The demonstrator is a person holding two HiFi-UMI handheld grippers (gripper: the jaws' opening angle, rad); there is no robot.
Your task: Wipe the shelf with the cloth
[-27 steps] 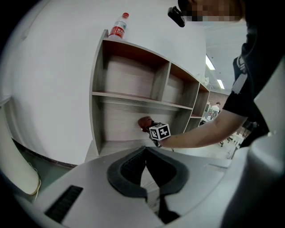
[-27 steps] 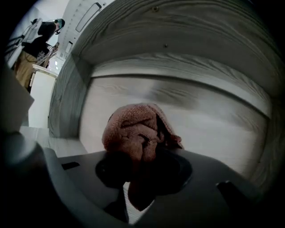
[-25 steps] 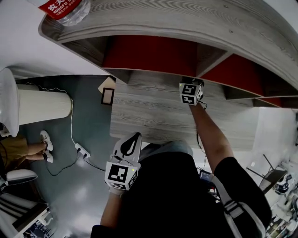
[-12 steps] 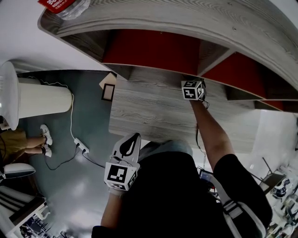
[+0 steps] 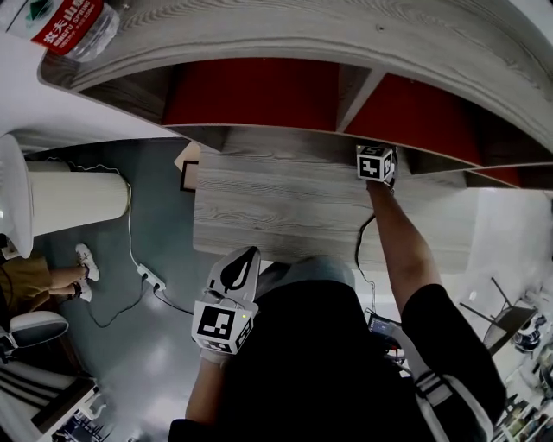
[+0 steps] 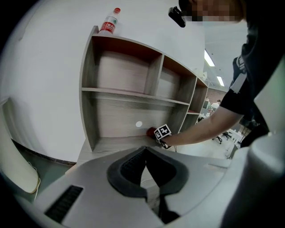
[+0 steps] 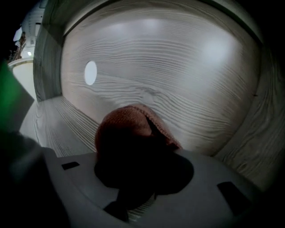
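The grey wooden shelf (image 5: pixel 276 203) stands in front of me, and my right arm reaches into its lowest compartment. My right gripper (image 5: pixel 378 161) is shut on a bunched red-brown cloth (image 7: pixel 129 127). In the right gripper view the cloth is close against the shelf's back panel (image 7: pixel 178 75), just above the bottom board (image 7: pixel 53 124). From the left gripper view the cloth (image 6: pixel 151 132) shows as a red spot beside the right gripper's marker cube (image 6: pixel 163 132). My left gripper (image 5: pixel 238 268) hangs by my waist, away from the shelf, with its jaws shut and nothing between them.
A water bottle (image 5: pixel 71 26) stands on top of the shelf at its left end. The back panel has a round hole (image 7: pixel 90 72). On the floor to the left are a white cylindrical bin (image 5: pixel 73 200), a power strip (image 5: pixel 152 278) with its cable, and a seated person's feet (image 5: pixel 82 259).
My right gripper has carried the cloth to the right along the bottom compartment, near the back panel. The left gripper has stayed where it was.
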